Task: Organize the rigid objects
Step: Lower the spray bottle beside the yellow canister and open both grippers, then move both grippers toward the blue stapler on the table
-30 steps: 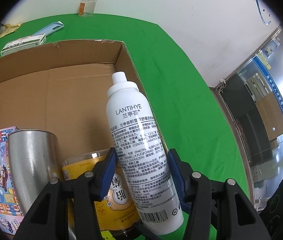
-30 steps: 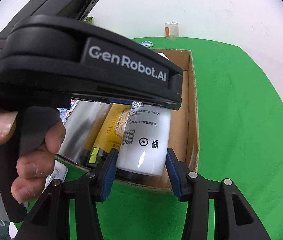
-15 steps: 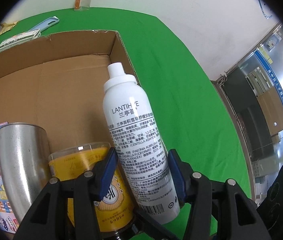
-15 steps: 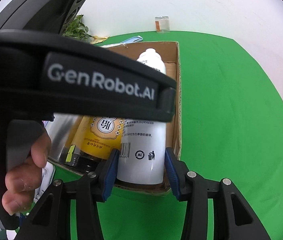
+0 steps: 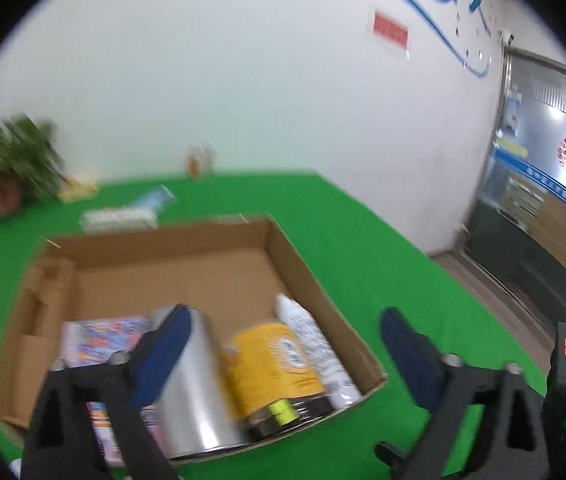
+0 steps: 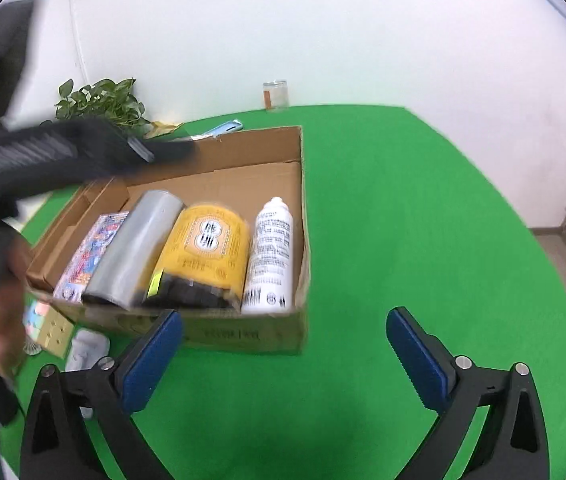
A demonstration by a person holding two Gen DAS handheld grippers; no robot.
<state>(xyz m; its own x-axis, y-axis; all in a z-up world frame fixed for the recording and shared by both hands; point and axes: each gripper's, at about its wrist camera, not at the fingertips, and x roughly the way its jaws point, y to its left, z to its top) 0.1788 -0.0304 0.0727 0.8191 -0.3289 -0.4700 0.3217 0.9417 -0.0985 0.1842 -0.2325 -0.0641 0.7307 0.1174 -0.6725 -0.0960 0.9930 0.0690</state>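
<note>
Nearest the right wrist camera, the right gripper (image 6: 283, 344) has its blue-padded jaws opening wide with only green cloth between them; the left gripper (image 5: 283, 344) likewise has its jaws opening with nothing gripped, the box contents merely lying beyond them; just past the right gripper sits the open brown cardboard box (image 6: 243, 334), and along its near wall lie four things side by side: a white spray bottle with printed label (image 6: 269, 258) against the right wall, a yellow-labelled jar with dark lid (image 6: 203, 256) touching it, a plain silver metal tumbler (image 6: 133, 248), then a flat colourful printed box (image 6: 93, 250); the bottle reads as just placed, so this looks like the release step of one item; outside the box at its near left corner rest a small white case (image 6: 85, 350) and a gold card with pastel squares (image 6: 49, 326); farther off lie a light blue flat handle (image 6: 225, 128) and a small glass jar (image 6: 275, 95) by the wall; the next move probably calls for reaching one of these loose pieces with jaws wide, and the box's empty far half leaves room for it
</note>
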